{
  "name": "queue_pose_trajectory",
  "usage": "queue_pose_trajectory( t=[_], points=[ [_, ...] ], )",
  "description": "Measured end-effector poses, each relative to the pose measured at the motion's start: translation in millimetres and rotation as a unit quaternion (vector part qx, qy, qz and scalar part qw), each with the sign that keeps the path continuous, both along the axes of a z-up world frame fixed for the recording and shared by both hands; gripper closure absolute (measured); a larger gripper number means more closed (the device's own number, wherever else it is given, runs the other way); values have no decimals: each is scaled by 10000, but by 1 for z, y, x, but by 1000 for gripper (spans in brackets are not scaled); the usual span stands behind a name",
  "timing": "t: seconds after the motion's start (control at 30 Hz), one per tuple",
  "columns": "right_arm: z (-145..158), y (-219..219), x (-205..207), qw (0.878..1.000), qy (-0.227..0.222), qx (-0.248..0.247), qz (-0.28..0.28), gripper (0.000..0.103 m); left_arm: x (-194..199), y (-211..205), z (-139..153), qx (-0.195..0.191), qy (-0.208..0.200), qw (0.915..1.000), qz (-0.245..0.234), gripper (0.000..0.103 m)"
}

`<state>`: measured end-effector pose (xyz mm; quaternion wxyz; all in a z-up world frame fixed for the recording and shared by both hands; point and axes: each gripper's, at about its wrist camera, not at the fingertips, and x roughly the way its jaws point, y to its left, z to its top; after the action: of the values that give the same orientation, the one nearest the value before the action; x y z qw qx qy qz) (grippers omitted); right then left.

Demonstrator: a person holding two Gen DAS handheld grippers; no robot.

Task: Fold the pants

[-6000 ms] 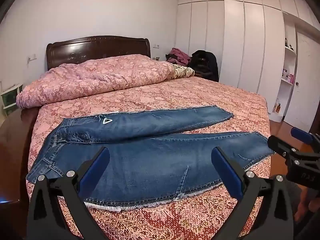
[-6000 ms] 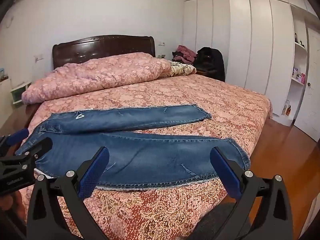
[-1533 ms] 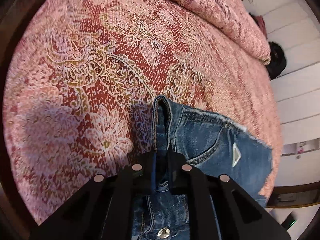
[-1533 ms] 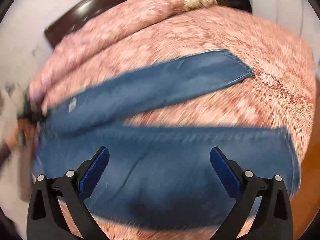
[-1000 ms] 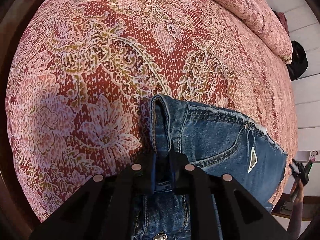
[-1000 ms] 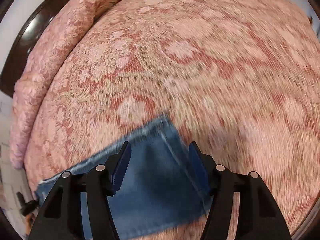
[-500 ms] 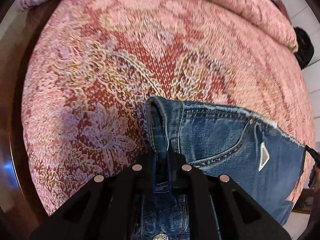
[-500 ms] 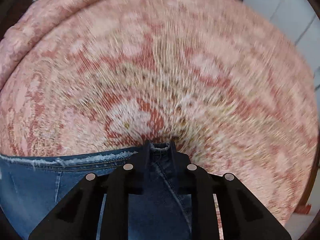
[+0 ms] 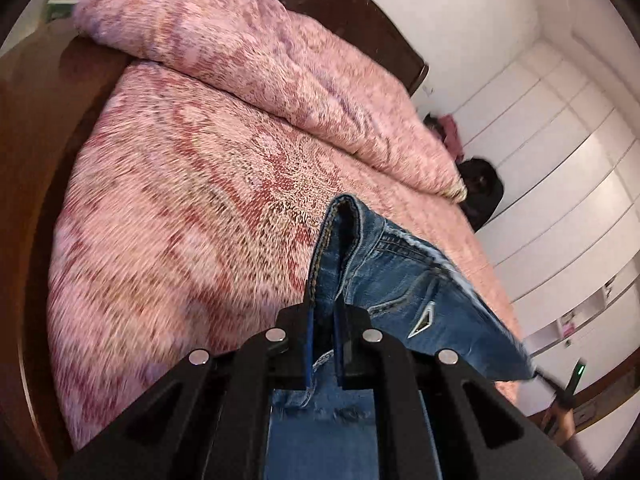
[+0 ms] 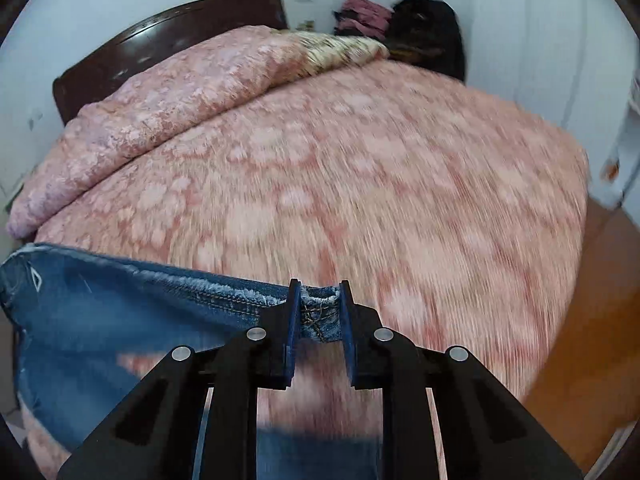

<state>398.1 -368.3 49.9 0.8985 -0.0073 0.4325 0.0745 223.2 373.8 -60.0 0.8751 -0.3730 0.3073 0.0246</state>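
The blue jeans [image 9: 384,280] hang lifted above the pink patterned bed [image 9: 180,208]. My left gripper [image 9: 323,320] is shut on the waistband corner, near the back pocket with a triangular patch. My right gripper [image 10: 319,312] is shut on a leg hem of the jeans [image 10: 120,300], whose frayed seam edge stretches to the left. The lower part of the jeans is hidden under both grippers.
A rolled pink duvet [image 9: 260,64] lies along the dark wooden headboard [image 10: 168,28]. A black bag [image 10: 424,24] and clothes sit beside the bed. White wardrobes [image 9: 560,168] stand at the right. Wooden floor [image 10: 592,320] lies past the bed's right edge.
Both grippers have risen with the jeans, and the views tilt up from the bedspread toward the headboard and walls. The right gripper stays shut on the hem it closed on half a second ago.
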Motion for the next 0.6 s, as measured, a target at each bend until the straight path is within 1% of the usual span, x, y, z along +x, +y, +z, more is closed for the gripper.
queue_pose_trajectory(
  t=[0.03, 0.1, 0.13, 0.17, 0.2, 0.23, 0.27, 0.3, 0.33, 0.37, 0.4, 0.43, 0.47, 0.53, 0.57, 0.6],
  points=[
    [-11, -12, -21, 9998, 176, 88, -80, 86, -16, -1, -1, -125, -73, 9999, 26, 97],
    [-33, -26, -51, 9984, 469, 173, -251, 85, -43, -7, -7, -130, -84, 9999, 27, 96],
    [-47, -37, -65, 9967, 669, 254, -375, 85, -54, -10, -12, -115, -8, 9999, 0, 93],
    [-55, -43, -75, 9959, 741, 257, -452, 85, -70, -17, -16, -65, 194, 9998, 2, 85],
    [-67, -49, -88, 9946, 851, 227, -554, 85, -81, -20, -21, -31, 328, 9995, 26, 81],
    [-76, -53, -97, 9933, 953, 254, -598, 85, -91, -23, -27, -12, 475, 9989, 48, 70],
    [-85, -56, -105, 9921, 1028, 299, -657, 85, -105, -26, -33, 62, 714, 9973, 163, 53],
    [-88, -56, -110, 9915, 1002, 346, -751, 84, -117, -27, -39, 121, 927, 9951, 311, 47],
    [-89, -58, -115, 9906, 972, 456, -851, 83, -129, -28, -43, 97, 1059, 9936, 369, 43],
    [-89, -60, -118, 9884, 997, 591, -981, 78, -142, -28, -49, 110, 1284, 9901, 560, 41],
    [-90, -62, -121, 9865, 1054, 638, -1075, 68, -154, -27, -53, 113, 1464, 9860, 784, 39],
    [-89, -63, -124, 9835, 1131, 698, -1228, 64, -167, -26, -54, 28, 1505, 9834, 1015, 36],
    [-89, -66, -129, 9817, 1153, 751, -1316, 63, -187, -25, -56, -202, 1438, 9801, 1350, 27],
    [-86, -72, -142, 9751, 1169, 1174, -1475, 63, -208, -27, -58, -577, 1337, 9759, 1623, 24],
    [-85, -73, -147, 9703, 1159, 1460, -1542, 63, -218, -31, -57, -943, 1095, 9753, 1669, 24],
    [-84, -73, -153, 9634, 1171, 1814, -1587, 63, -223, -35, -59, -1260, 960, 9726, 1701, 24]
  ],
)
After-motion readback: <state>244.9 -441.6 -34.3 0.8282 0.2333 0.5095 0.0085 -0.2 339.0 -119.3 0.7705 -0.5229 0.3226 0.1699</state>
